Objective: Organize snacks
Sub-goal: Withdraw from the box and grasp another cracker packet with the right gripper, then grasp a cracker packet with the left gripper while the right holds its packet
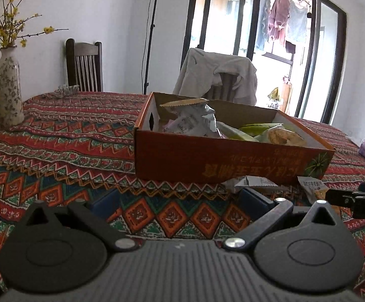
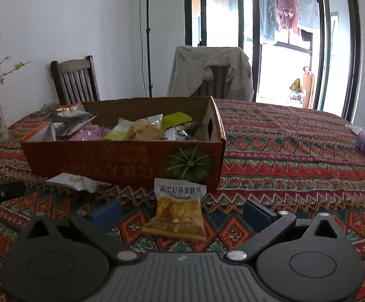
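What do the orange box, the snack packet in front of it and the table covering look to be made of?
Orange pumpkin-print box: likely matte printed cardboard, with brown raw inner walls. Yellow oat-crisp snack packet: glossy plastic film with crimped, serrated ends. Red patterned tablecloth: woven fabric, apparently, with soft ripples and no shine.

The right gripper (image 2: pixel 181 212) hangs wide open over the patterned tablecloth (image 2: pixel 283 151), an oat crisp packet (image 2: pixel 176 211) lying between its fingers, just before the orange snack box (image 2: pixel 122 158).
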The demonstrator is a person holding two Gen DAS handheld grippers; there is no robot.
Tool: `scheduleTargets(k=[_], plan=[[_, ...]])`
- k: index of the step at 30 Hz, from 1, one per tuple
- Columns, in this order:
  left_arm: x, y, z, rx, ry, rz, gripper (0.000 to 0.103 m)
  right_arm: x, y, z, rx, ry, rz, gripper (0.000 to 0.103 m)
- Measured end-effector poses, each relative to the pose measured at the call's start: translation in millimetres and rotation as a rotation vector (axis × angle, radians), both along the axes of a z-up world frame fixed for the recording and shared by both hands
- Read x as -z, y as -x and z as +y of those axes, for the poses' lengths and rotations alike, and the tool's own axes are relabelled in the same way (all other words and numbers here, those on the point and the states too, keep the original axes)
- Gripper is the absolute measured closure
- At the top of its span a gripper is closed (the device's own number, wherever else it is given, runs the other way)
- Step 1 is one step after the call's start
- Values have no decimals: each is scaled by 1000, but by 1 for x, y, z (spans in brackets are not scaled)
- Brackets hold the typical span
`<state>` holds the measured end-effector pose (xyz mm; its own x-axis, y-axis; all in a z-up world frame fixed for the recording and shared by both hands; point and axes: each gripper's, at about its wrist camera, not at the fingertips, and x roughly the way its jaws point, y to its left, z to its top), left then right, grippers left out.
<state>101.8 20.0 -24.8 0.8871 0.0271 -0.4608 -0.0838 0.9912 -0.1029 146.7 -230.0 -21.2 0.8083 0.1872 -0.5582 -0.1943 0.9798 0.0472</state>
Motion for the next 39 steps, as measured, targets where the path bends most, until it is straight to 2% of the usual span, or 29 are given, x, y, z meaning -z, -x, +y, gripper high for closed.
scheduleTargets(k=[9,16,19,21,23,25,33,39], plan=[[0,2,-2,4,-9,-10,0,9,-16,7,10,43,63,2],[1,2,0,2,3,-10,0,18,-48,6,29,3,151,30],[2,1,1,5,8,-4,0,20,-45,12,26,45,136,35],[2,1,1,5,6,-1,0,20,-42,12,14,42,126,42],[2,0,1,4,5,-1,0,19,-41,11,-1,38,115,57],[3,0,0,2,2,2,0,19,-40,11,5,43,100,61],[4,-2,-2,-1,-14,15,0,11,-16,3,54,21,-79,61],[5,-4,-5,-7,-34,30,0,9,-11,3,45,23,-108,61]])
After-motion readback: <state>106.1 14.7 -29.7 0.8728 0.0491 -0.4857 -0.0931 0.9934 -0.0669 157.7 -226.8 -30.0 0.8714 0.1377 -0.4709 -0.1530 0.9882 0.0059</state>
